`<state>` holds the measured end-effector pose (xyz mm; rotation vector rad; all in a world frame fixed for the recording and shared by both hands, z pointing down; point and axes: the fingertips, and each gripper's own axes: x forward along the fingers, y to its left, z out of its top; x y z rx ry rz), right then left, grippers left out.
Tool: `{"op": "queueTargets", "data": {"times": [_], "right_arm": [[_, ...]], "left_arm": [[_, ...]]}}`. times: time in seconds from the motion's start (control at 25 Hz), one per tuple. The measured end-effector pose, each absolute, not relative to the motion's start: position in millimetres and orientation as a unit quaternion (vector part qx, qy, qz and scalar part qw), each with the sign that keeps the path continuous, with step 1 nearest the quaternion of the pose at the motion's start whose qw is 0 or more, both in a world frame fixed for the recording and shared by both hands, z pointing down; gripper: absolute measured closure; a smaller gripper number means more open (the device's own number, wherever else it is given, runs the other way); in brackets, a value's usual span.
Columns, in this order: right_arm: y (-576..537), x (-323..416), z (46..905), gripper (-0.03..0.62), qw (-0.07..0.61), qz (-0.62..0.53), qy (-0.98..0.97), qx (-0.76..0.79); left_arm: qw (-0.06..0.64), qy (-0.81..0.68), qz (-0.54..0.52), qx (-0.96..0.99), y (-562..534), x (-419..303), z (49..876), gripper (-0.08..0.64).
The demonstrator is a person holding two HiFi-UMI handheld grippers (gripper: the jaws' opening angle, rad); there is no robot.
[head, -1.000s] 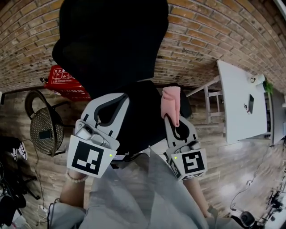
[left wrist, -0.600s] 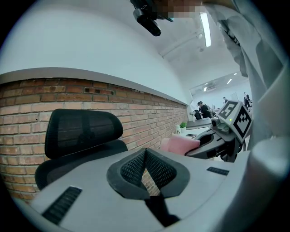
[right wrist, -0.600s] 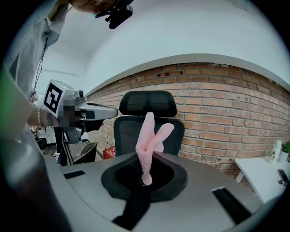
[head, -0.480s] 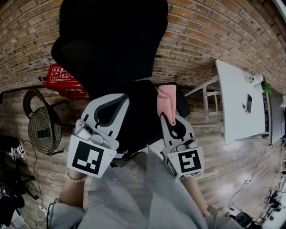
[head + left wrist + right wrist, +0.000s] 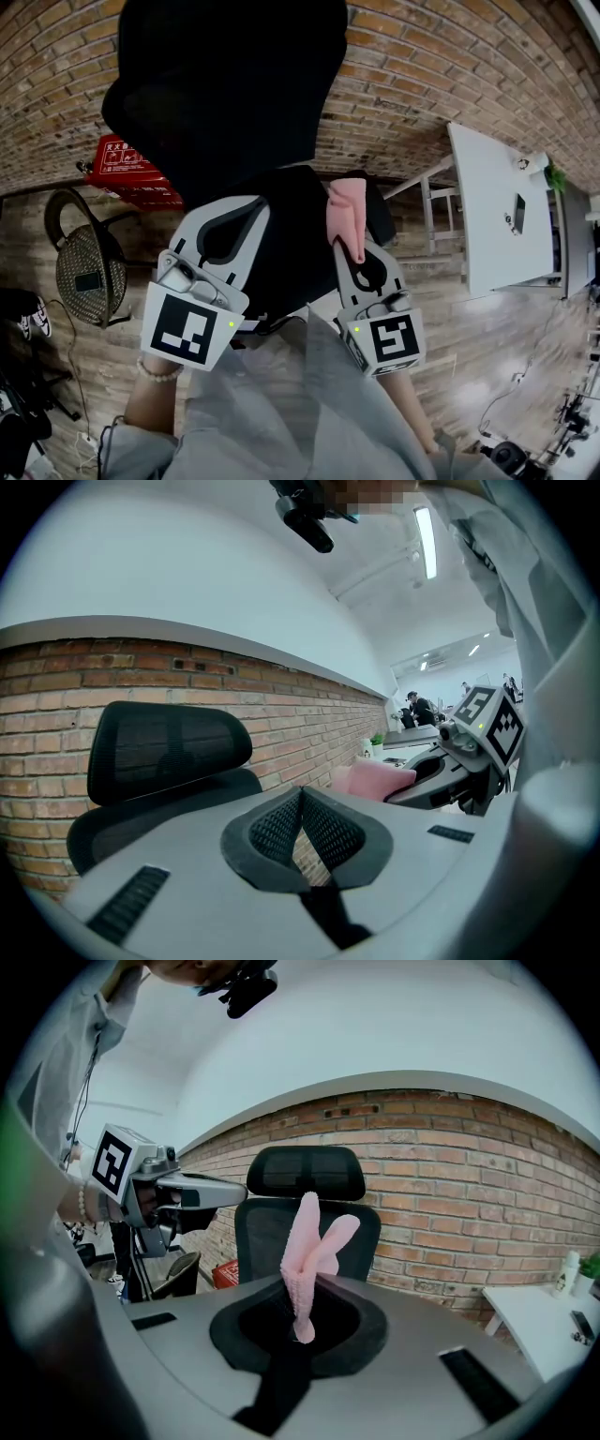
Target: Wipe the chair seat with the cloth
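Observation:
A black office chair stands against the brick wall, its tall back [image 5: 225, 84] above the seat [image 5: 295, 234]. My right gripper [image 5: 357, 255] is shut on a pink cloth [image 5: 345, 214] that sticks out past its jaws over the seat's right side. In the right gripper view the pink cloth [image 5: 307, 1246] rises from between the pads, in front of the chair back [image 5: 309, 1218]. My left gripper [image 5: 249, 204] hovers over the seat's left part, shut with nothing in it. The left gripper view shows its pads [image 5: 323, 832] meeting, with the headrest [image 5: 169, 752] beyond.
A red box [image 5: 127, 167] leans at the wall's foot to the left of the chair. A round wicker basket [image 5: 84, 272] stands on the wooden floor at the left. To the right is a white table [image 5: 497, 206] carrying small items.
My right gripper has shifted a little to the left with the pink cloth, further over the seat. The left gripper has hardly moved.

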<state>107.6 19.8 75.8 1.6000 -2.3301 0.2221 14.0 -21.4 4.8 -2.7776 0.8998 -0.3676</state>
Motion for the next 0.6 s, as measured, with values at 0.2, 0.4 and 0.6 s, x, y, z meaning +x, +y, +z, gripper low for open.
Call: {"op": "queueTargets", "data": {"times": [0.2, 0.4, 0.6], "right_arm": [[20.6, 110.6, 77.1, 0.539, 0.157, 0.078, -0.808, 0.562], [23.1, 110.1, 80.6, 0.538, 0.158, 0.082, -0.807, 0.563], [22.8, 109.2, 79.2, 0.538, 0.159, 0.080, -0.808, 0.561]], "left_arm": [[0.099, 0.302, -0.125, -0.940, -20.8, 16.1, 5.5, 0.541], [0.101, 0.299, -0.125, -0.941, -19.5, 16.8, 7.3, 0.541], [0.102, 0.296, -0.125, -0.941, -19.8, 18.6, 5.9, 0.541]]}}
